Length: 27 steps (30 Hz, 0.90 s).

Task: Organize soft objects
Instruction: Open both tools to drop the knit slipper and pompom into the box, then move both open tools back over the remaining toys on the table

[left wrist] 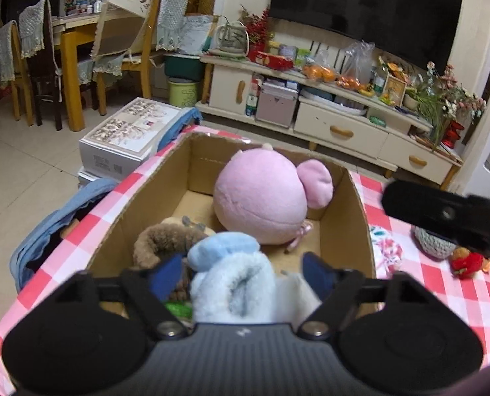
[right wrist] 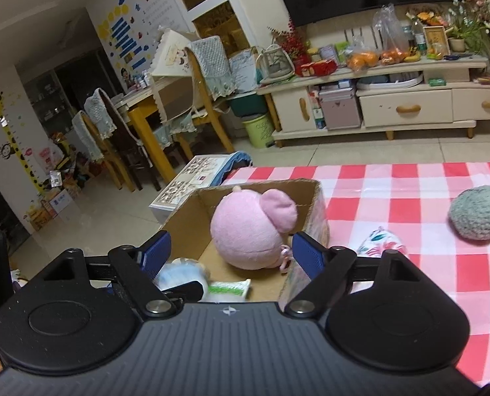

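An open cardboard box stands on the red-checked table; it also shows in the right wrist view. A big pink plush and a brown plush lie inside. My left gripper is wide open around a light blue fuzzy plush over the box's near end; I cannot tell if the pads touch it. My right gripper is open and empty above the box; it shows as a black arm in the left wrist view. A grey knitted ball lies on the table.
A red toy lies by the grey ball. A floral cloth item lies right of the box. A white carton and blue fabric are left of the table. A TV cabinet stands beyond.
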### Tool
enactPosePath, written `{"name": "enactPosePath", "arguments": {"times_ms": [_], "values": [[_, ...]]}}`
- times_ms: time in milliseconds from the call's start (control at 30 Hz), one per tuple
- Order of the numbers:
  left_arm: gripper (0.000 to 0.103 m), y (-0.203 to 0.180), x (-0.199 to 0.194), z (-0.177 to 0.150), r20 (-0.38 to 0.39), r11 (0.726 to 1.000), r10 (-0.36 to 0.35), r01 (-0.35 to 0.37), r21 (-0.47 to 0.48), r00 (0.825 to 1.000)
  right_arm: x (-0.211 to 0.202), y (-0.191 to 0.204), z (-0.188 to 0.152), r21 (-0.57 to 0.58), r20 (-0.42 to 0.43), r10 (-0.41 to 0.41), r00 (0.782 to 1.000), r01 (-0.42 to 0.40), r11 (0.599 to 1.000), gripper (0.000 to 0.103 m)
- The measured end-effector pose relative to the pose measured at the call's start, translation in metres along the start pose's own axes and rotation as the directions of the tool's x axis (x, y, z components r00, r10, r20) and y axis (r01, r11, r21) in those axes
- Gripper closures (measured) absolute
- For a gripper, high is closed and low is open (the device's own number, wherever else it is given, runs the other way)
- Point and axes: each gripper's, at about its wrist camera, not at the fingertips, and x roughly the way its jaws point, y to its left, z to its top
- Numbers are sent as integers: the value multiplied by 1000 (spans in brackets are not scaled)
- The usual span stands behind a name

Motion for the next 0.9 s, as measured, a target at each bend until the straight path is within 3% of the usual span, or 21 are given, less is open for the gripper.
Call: {"name": "enactPosePath", "arguments": {"times_ms": [133,467,900], "values": [[6,-3,-2,1,12,1000,5,-5,1,1000,-10,-6,-1,18,24,-35,999,35,999,1],[1,-28,-6,0,40,996,-3,0,86,999,-37,-32,-17,116,32,-116,993,112,987,0],[1,-64,-15,-15,42,984,-49,41,174,998,-77,-49,-35,118,44,-214,976,207,971,0]]}}
